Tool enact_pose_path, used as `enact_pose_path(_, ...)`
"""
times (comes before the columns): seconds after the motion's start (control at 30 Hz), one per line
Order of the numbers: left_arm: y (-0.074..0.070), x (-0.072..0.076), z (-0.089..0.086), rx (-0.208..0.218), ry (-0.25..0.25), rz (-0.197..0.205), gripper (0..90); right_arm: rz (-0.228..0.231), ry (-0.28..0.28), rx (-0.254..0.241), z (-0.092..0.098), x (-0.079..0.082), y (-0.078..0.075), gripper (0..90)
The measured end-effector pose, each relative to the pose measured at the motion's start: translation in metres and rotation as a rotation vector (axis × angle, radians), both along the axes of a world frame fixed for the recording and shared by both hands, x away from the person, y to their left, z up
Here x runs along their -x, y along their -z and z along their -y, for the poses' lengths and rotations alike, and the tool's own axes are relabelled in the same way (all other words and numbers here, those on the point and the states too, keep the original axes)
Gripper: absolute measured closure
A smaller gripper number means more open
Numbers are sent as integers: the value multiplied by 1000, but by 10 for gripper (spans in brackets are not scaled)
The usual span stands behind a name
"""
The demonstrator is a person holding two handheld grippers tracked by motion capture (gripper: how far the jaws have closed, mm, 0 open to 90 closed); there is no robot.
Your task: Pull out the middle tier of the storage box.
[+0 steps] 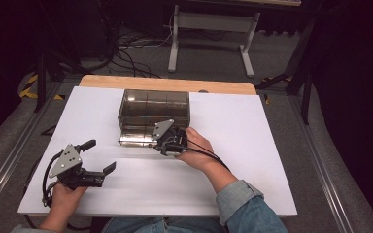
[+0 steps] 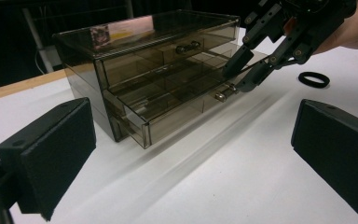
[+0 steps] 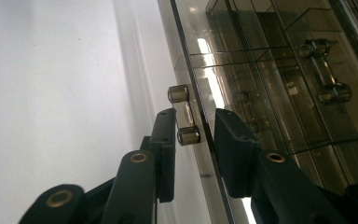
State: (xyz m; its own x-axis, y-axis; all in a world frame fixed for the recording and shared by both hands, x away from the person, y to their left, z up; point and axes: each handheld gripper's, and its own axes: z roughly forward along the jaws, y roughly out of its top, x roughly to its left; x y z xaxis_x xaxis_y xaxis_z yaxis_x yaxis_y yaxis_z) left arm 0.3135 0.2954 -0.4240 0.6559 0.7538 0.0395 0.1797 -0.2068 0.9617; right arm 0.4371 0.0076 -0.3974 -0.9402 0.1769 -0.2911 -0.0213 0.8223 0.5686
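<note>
The work surface is a white counter (image 1: 252,160) with a bare wooden strip along its far edge, standing in a dim room with cables and a table frame on the floor behind.

Nearest the person, the left gripper (image 1: 97,160) rests low at the left of the counter, held in the left hand (image 1: 65,196). Its jaws are spread wide with nothing between them, and it is well apart from the drawer unit.

Farther in, at mid-counter, the right gripper (image 1: 156,143), held in the right hand (image 1: 196,148), is at the front of the smoky translucent plastic two-drawer organiser (image 2: 149,56). The lower drawer (image 2: 168,100) stands partly pulled out; the upper one is closed. In the right gripper view the jaws sit either side of the lower drawer's small clear bar handle with metal end caps (image 3: 182,114): one jaw on the outside, the other against the front panel. They bracket the handle with a gap; contact cannot be confirmed.

A small black ring (image 2: 313,79) lies on the counter beyond the right gripper.

Handling judgement: the organiser is probably light, rigid and slick, so it may slide when a drawer is pulled. Grip the handle bar squarely; avoid the thin walls, which could crack.
</note>
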Motion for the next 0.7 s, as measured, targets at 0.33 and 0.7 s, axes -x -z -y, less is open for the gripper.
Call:
enact_pose_path(0.33, 0, 0, 0, 0, -1, 1, 5, -2, -1, -7, 0, 3, 1, 689)
enact_pose_path(0.7, 0, 0, 0, 0, -1, 1, 5, -2, -3, -15, 0, 7, 2, 687)
